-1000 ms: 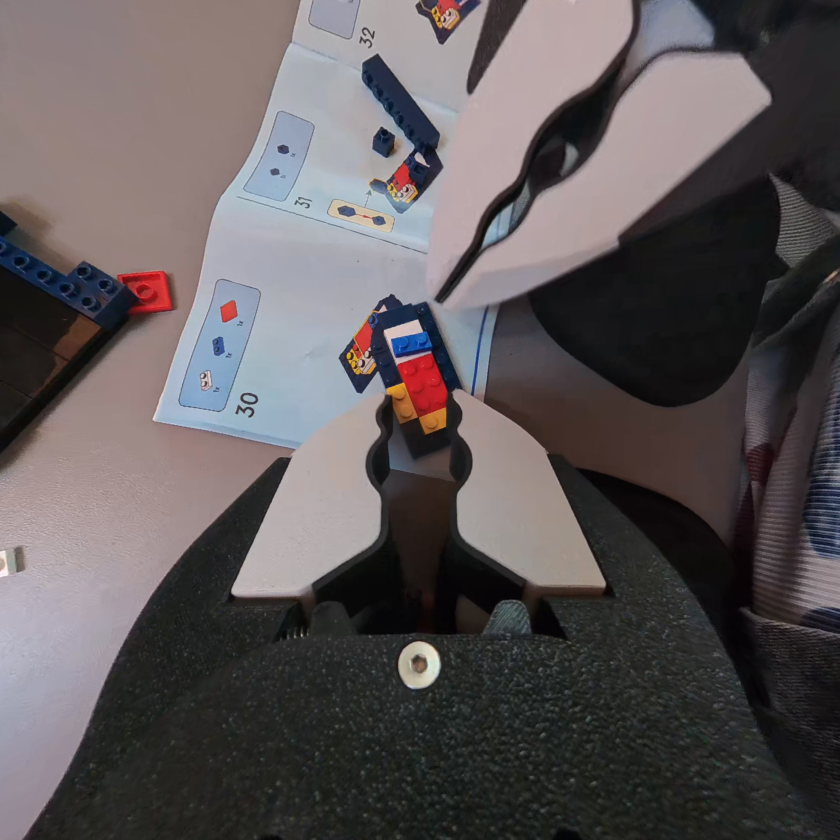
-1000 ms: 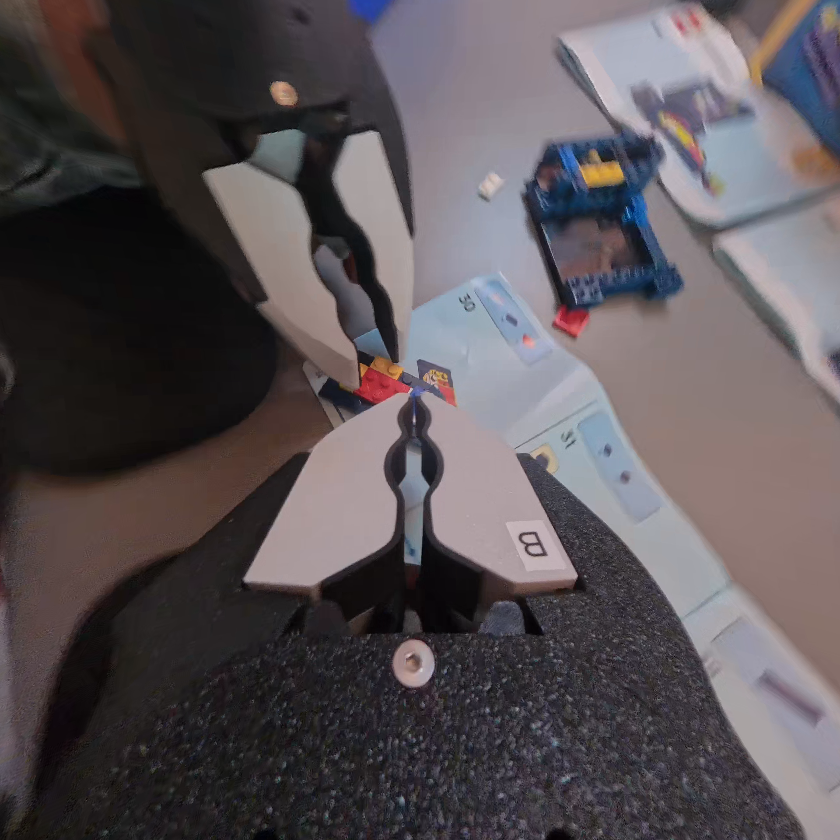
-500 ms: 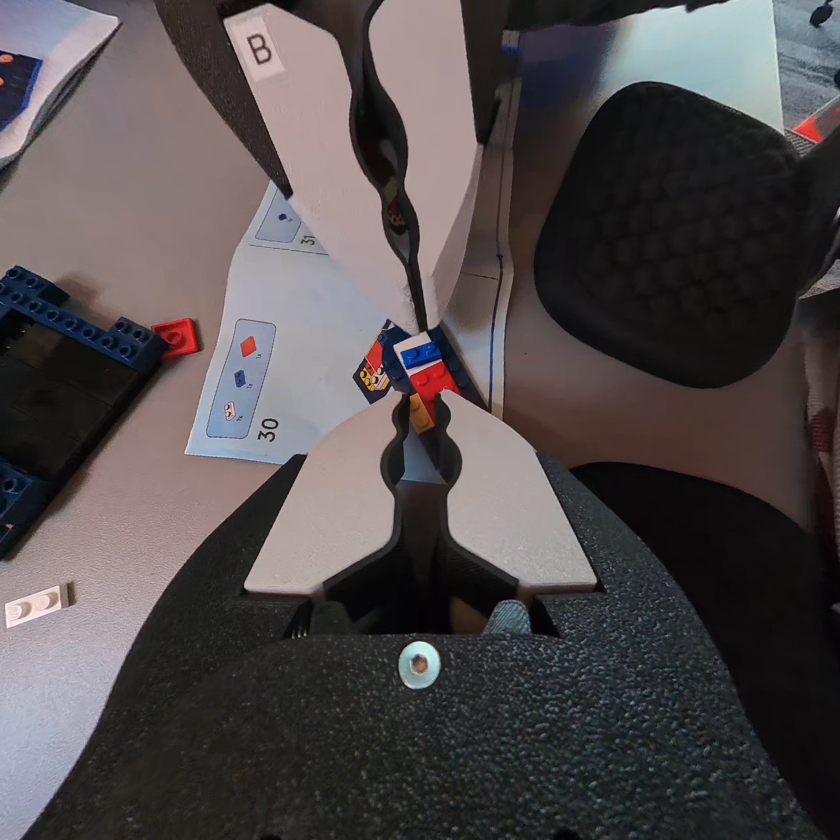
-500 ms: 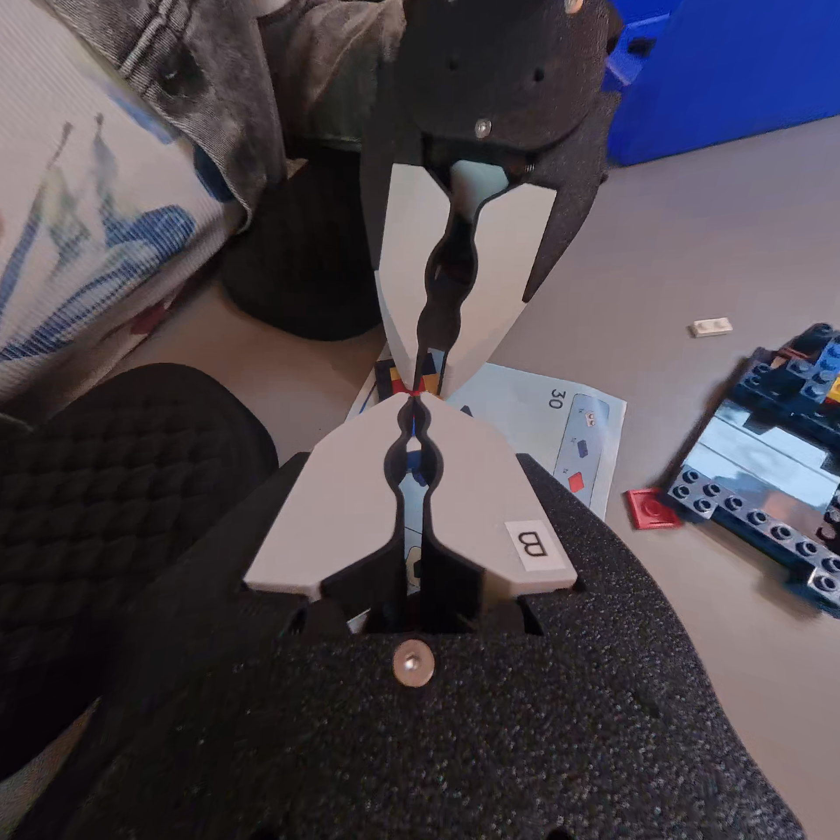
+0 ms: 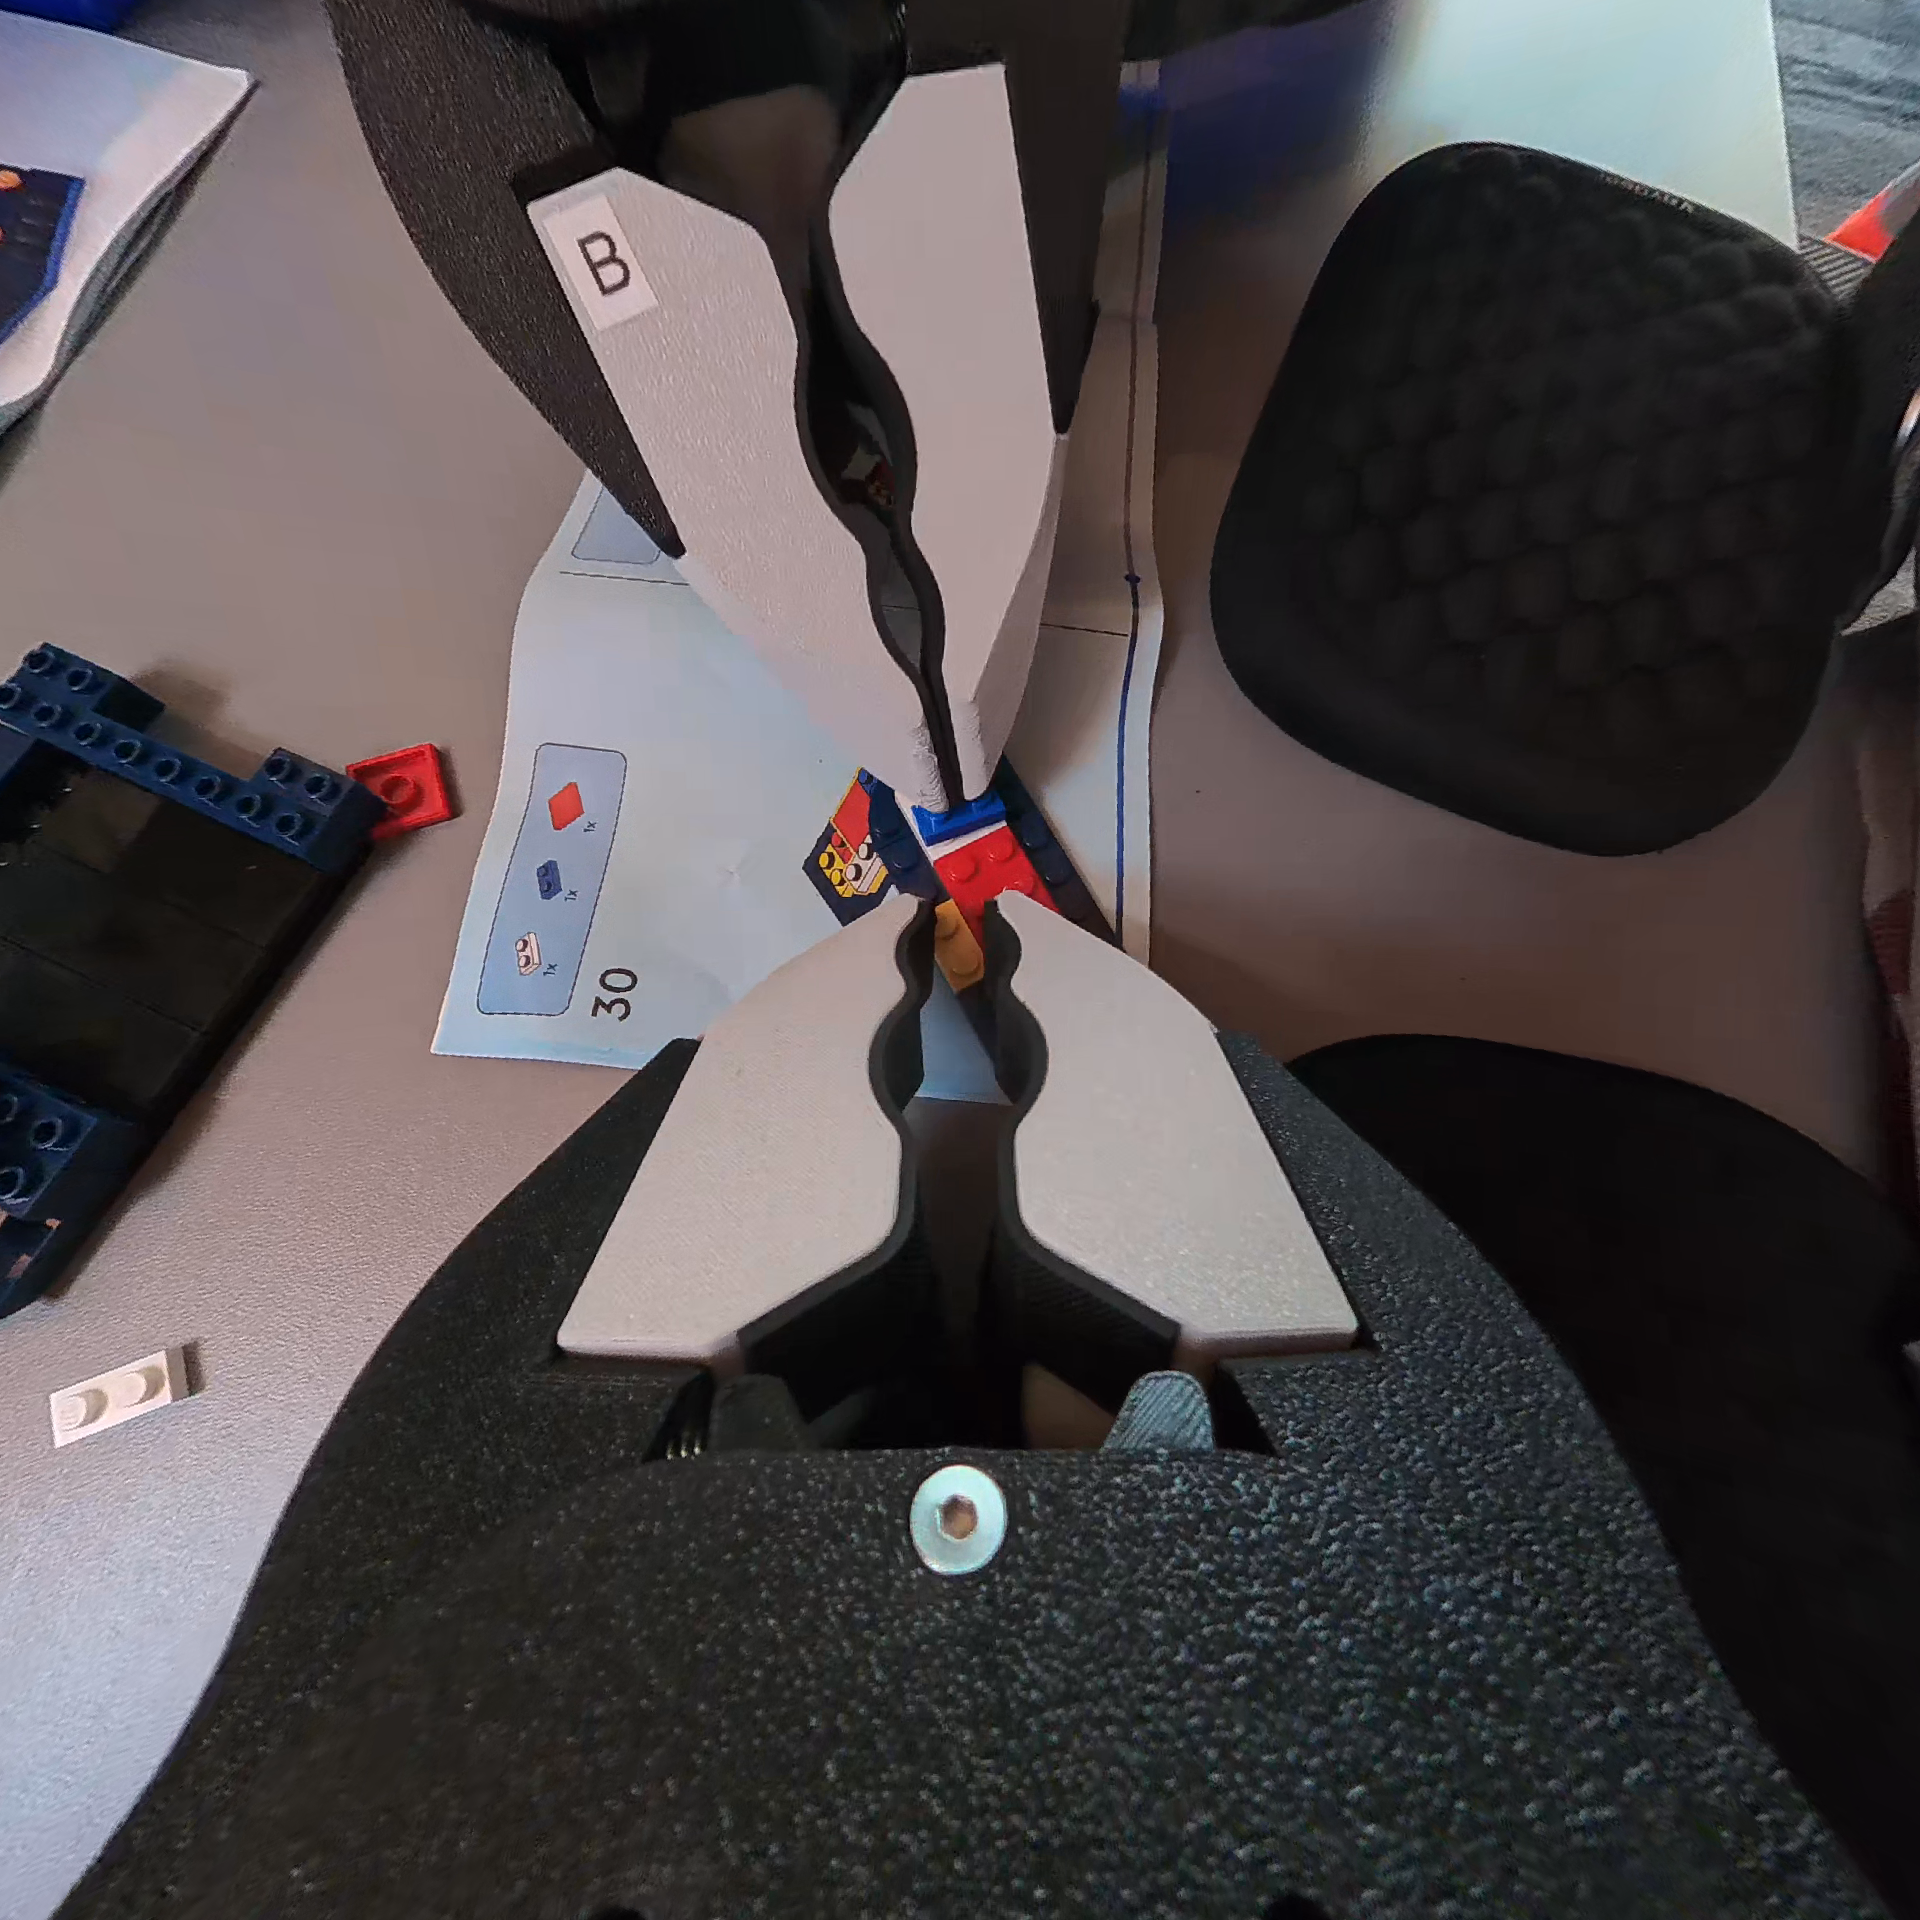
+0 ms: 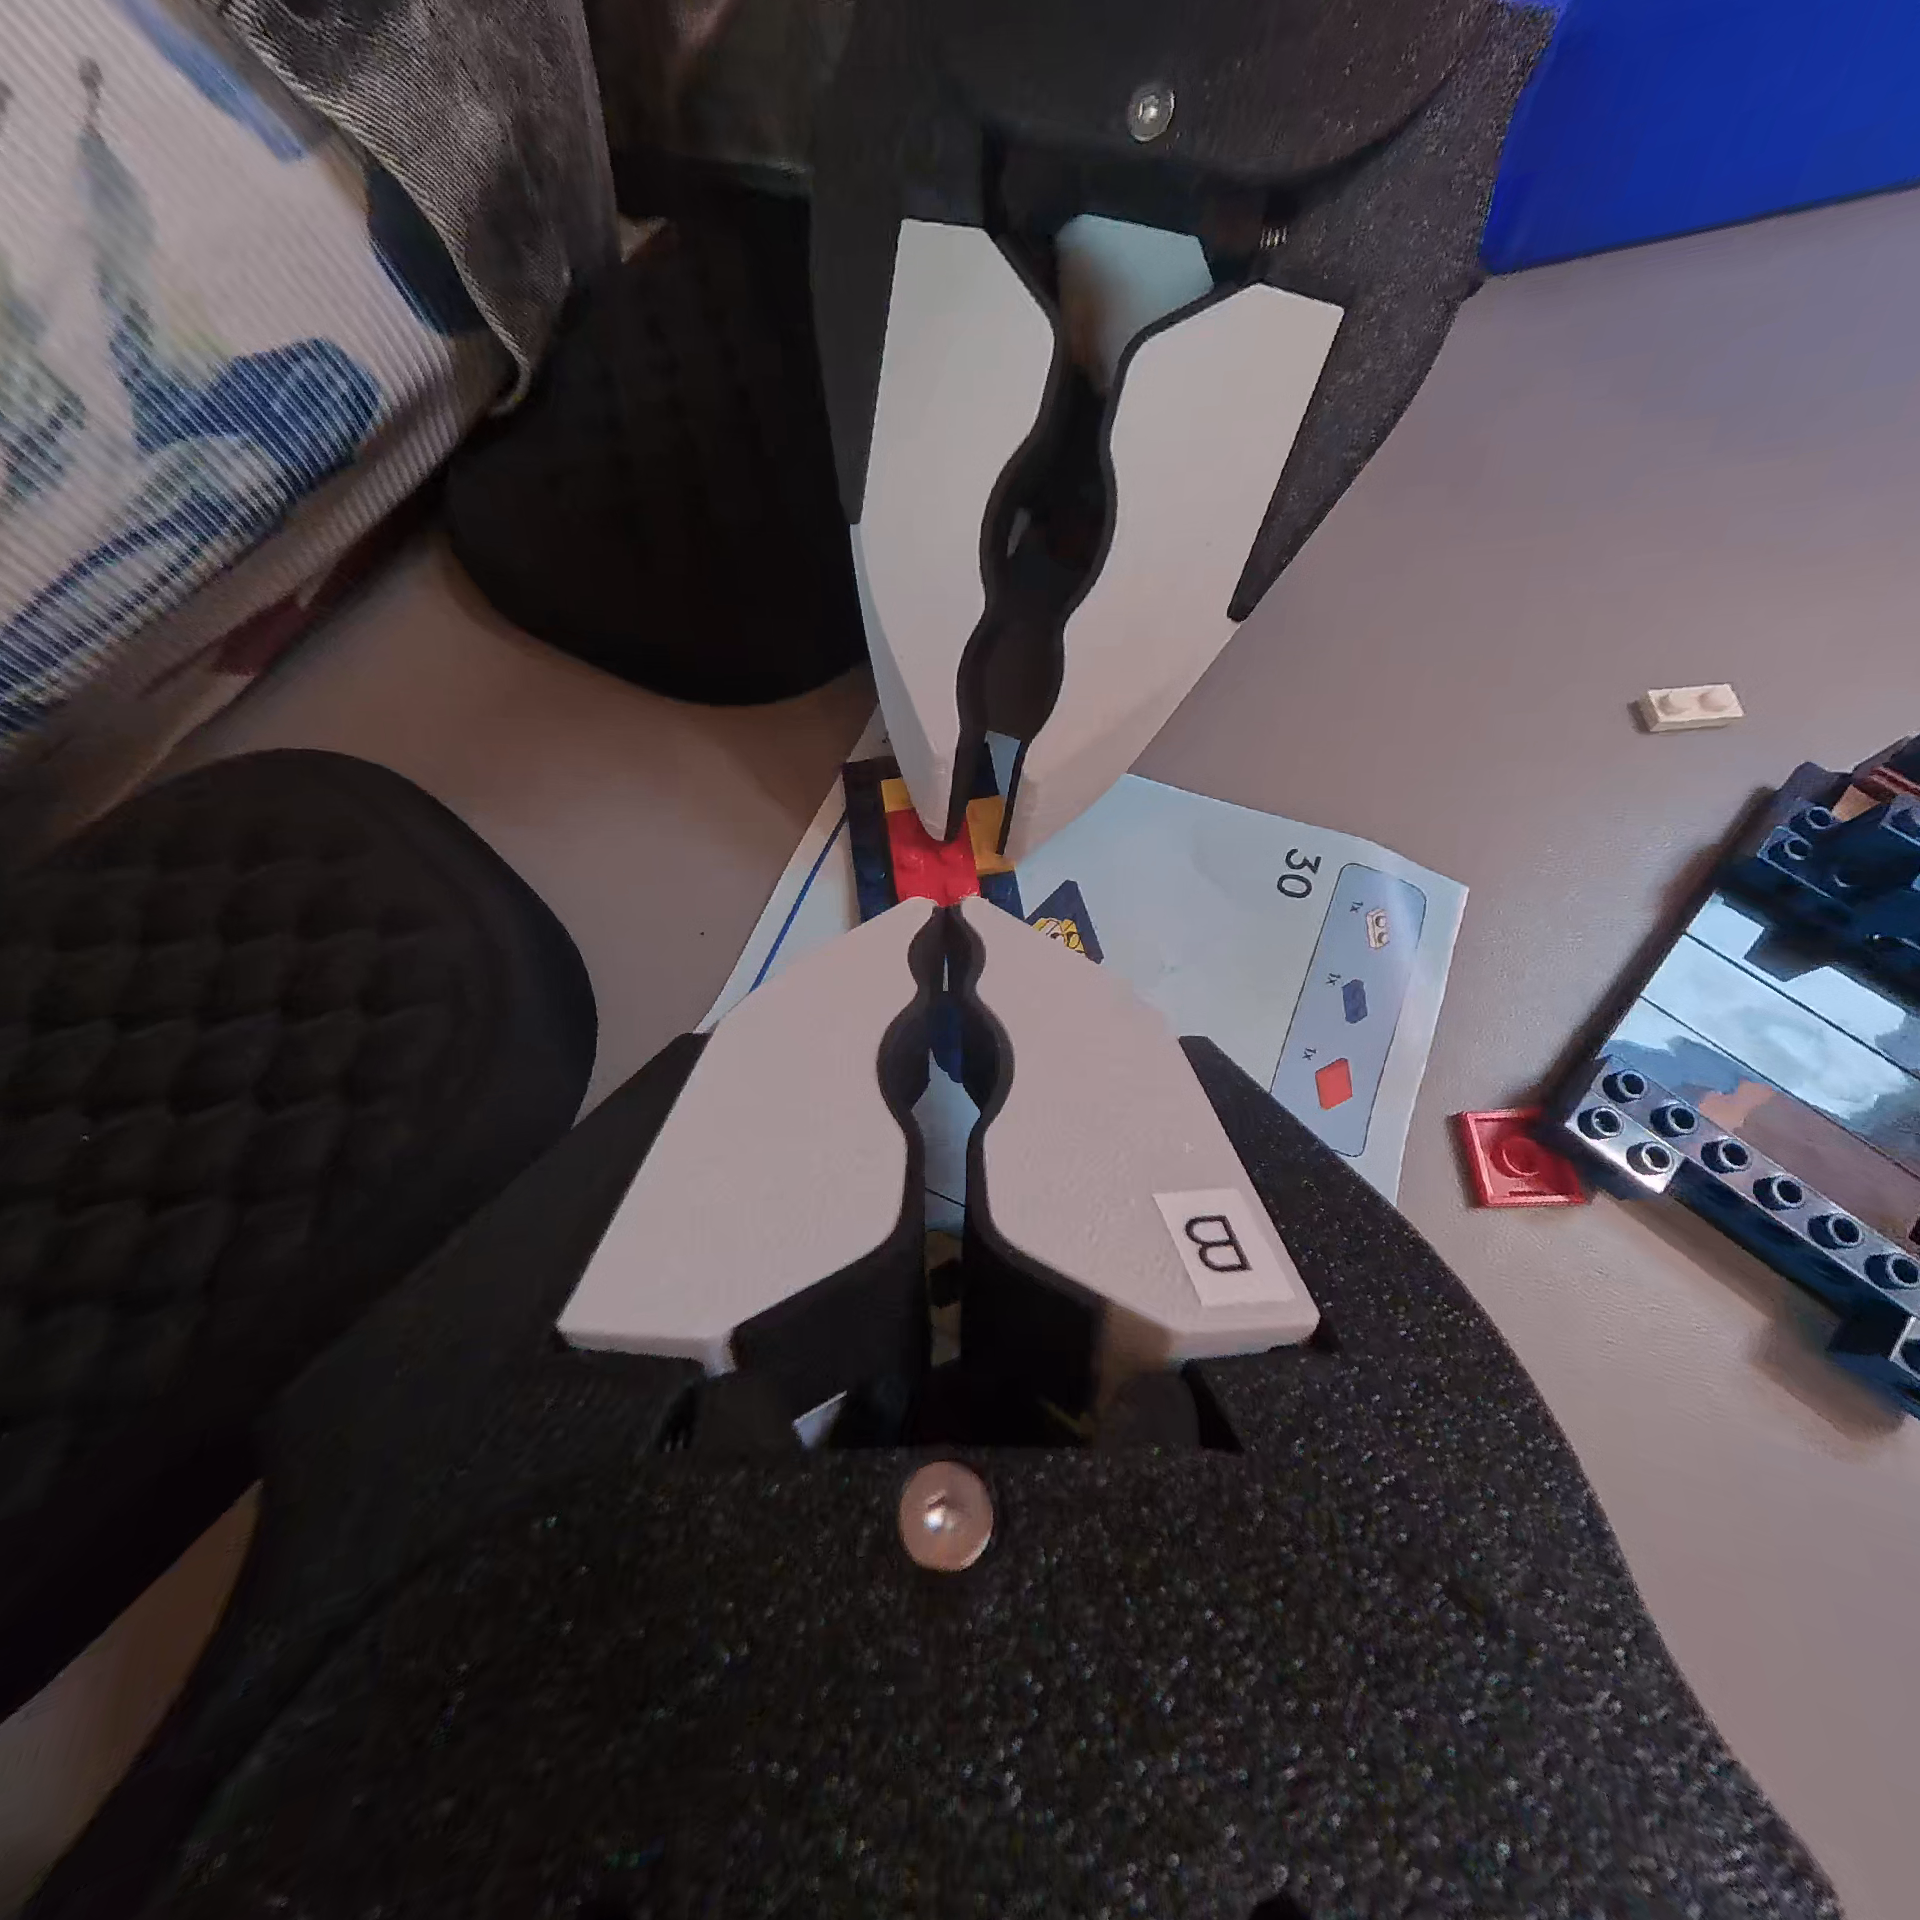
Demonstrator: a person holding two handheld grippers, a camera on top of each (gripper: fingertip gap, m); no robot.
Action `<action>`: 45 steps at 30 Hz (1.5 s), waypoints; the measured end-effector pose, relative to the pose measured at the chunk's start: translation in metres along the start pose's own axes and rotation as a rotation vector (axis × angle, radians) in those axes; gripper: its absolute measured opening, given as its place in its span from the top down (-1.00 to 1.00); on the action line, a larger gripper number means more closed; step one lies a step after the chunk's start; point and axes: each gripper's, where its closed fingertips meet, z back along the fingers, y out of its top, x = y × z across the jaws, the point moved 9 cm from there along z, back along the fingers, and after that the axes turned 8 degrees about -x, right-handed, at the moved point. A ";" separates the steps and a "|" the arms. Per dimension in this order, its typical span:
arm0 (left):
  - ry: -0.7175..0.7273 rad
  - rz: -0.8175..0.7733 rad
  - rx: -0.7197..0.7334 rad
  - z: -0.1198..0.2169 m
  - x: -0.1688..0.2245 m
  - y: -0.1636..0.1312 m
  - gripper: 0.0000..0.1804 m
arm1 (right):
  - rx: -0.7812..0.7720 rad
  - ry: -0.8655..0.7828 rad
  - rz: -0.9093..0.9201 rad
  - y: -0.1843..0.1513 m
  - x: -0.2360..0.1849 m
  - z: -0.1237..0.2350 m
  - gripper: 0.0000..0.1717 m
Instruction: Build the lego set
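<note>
The left gripper (image 5: 961,914) is closed on a small brick assembly (image 5: 977,868) — a flat dark-blue plate carrying red, yellow, white and blue bricks. Its two pale fingertips clamp the near end of the assembly, at the yellow brick, one on each side. The assembly sits over the near right corner of a light-blue instruction sheet (image 5: 675,790) spread on the grey tabletop (image 5: 260,468).

The right gripper (image 5: 940,784) comes in from the far side, opposite the left one. Its jaws are fully closed, tip against tip, and the tips press down on the blue brick (image 5: 961,821) at the far end of the assembly. In the right wrist view its own fingertips (image 6: 914,925) meet just above the red brick (image 6: 940,868), with the left gripper's fingers straddling the yellow end beyond.

Surrounding items:
- A red square plate (image 5: 405,790) lies just off the left edge of the sheet, touching a large dark-blue brick frame (image 5: 135,883) with a glossy black centre.
- A small white two-stud plate (image 5: 120,1392) lies alone toward the near left of the tabletop.
- A black quilted pad (image 5: 1507,499) rests near the right edge — well apart from the bricks.
- A second booklet (image 5: 94,197) lies at the far left corner.
</note>
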 end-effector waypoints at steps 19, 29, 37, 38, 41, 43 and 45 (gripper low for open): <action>-0.008 -0.005 0.001 0.000 0.000 -0.001 0.91 | -0.241 -0.014 0.132 0.019 -0.002 -0.003 0.99; 0.000 -0.012 0.001 0.000 0.000 -0.001 0.91 | -0.364 -0.112 0.104 0.029 -0.010 -0.008 0.99; 0.031 -0.021 0.024 0.004 -0.001 -0.001 0.81 | -0.096 -0.163 -0.081 0.023 -0.018 0.012 0.41; 0.015 -0.015 0.050 0.007 -0.001 0.000 0.79 | -0.134 -0.186 -0.066 0.018 -0.018 0.008 0.37; -0.030 0.001 0.113 0.014 -0.001 0.001 0.72 | -0.155 -0.193 -0.041 0.014 -0.019 -0.006 0.37; -0.033 0.014 0.115 0.017 -0.003 -0.002 0.64 | -0.199 -0.189 -0.055 0.011 -0.017 -0.013 0.40; -0.031 0.034 0.087 0.017 -0.007 -0.007 0.58 | -0.201 -0.222 -0.081 0.009 -0.017 -0.014 0.53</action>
